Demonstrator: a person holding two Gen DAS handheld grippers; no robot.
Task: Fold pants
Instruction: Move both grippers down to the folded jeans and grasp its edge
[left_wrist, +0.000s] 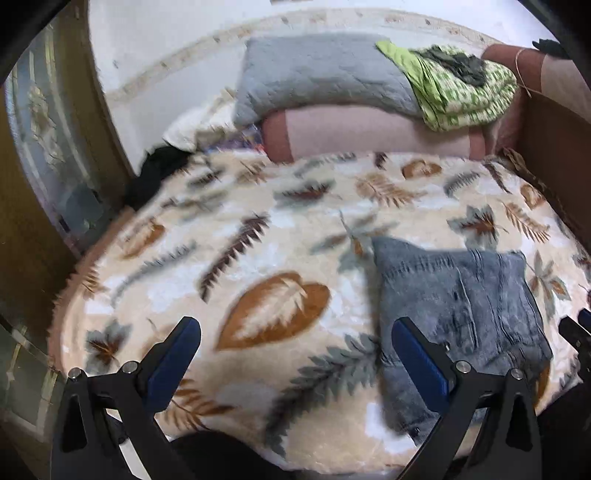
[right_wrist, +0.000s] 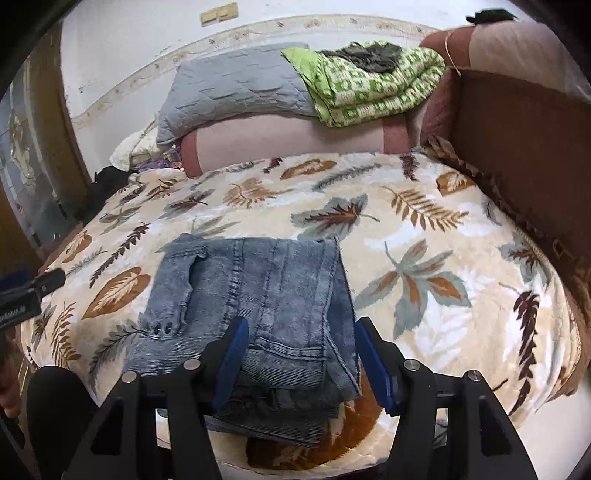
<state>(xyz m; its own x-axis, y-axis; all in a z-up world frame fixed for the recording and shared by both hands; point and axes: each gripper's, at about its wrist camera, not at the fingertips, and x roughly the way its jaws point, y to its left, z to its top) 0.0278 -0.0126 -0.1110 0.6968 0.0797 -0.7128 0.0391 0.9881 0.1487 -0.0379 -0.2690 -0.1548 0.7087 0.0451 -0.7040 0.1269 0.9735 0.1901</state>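
Two grippers: both spread wide, neither gripping anything.
Jeans (right_wrist: 251, 314): folded into a compact stack on the leaf-print blanket (right_wrist: 424, 229), near its front edge, well short of the pillows (right_wrist: 236, 88) at the back.
Right gripper (right_wrist: 299, 350): unclenched, hanging over the near end of the jeans, cloth showing between the blue pads (right_wrist: 229, 354) but no pinch on it.
Left gripper (left_wrist: 295, 354): released, off to the left of the jeans (left_wrist: 458, 314), over bare blanket (left_wrist: 258, 229), one finger close to the jeans' left edge.
Step, as judged: finishing or tidying the fold; stack looks nearly done, near layers slightly uneven.
Good practice: take the near edge of the jeans through all layers, not just the top one, so the stack does not slide apart.
Left side: bring over to the jeans' left edge to hold it flat or match the other corner.
Risk: plush blanket may drag under the jeans and skew the fold; lift a little before shifting.
Blur: left view smeared, fine detail there uncertain.
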